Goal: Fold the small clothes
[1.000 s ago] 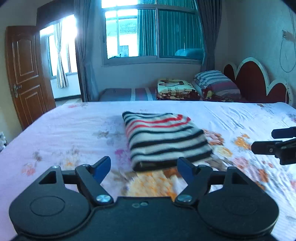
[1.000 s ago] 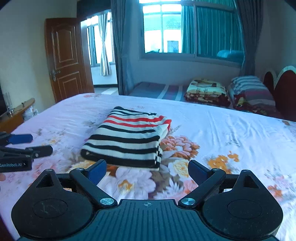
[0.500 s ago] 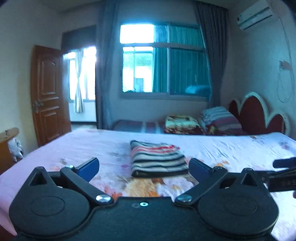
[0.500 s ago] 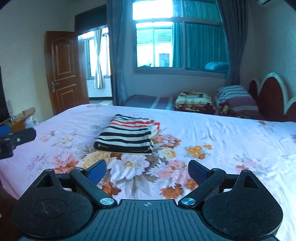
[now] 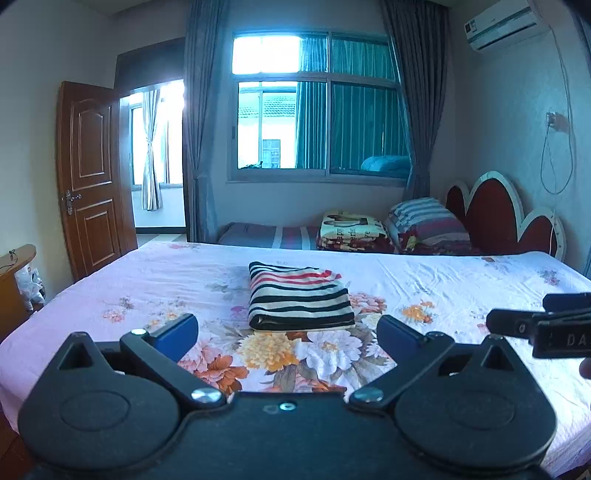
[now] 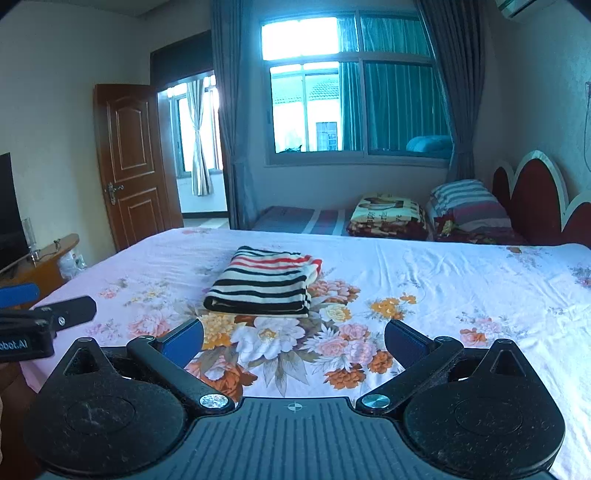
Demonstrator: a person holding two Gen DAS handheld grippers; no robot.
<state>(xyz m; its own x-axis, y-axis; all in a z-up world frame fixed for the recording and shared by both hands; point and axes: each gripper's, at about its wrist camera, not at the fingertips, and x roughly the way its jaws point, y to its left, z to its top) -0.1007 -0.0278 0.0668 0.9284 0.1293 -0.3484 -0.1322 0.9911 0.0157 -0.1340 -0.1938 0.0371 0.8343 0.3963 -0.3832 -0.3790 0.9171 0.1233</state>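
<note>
- Striped garment (image 5: pixel 298 297) lies folded into a neat rectangle on the bed (image 5: pixel 461 280), its black, cream and red bands running across it and its thick folded edge turned toward the near side.
- Left gripper (image 5: pixel 286 334) hangs above the near edge of the bed, jaws spread wide and holding nothing; its blue-padded fingertips (image 5: pixel 177 332) stand well short of the garment.
- Right gripper (image 6: pixel 293 341) sits just as wide, jaws empty, with the folded piece (image 6: pixel 264 282) lying apart from it, beyond a bouquet printed on the sheet.
- Each tool shows in the other's camera: the right one enters the left wrist view at its right edge (image 5: pixel 543 325), the left one enters the right wrist view at its left edge (image 6: pixel 40 321). Both are off to the sides of the garment, touching neither it nor each other.
- Pink floral sheet (image 6: pixel 443 280) covers the whole bed, lightly creased toward the far right.
- Beyond the far edge of the bed, a folded blanket (image 5: pixel 354 230) and a striped pillow (image 5: pixel 424 218) rest side by side near a red scalloped headboard (image 5: pixel 495 218).
- Brown wooden door (image 5: pixel 90 173) stands open at far left; a curtained window (image 5: pixel 317 107) fills the far wall, and an air conditioner (image 5: pixel 506 26) is mounted high at right.
</note>
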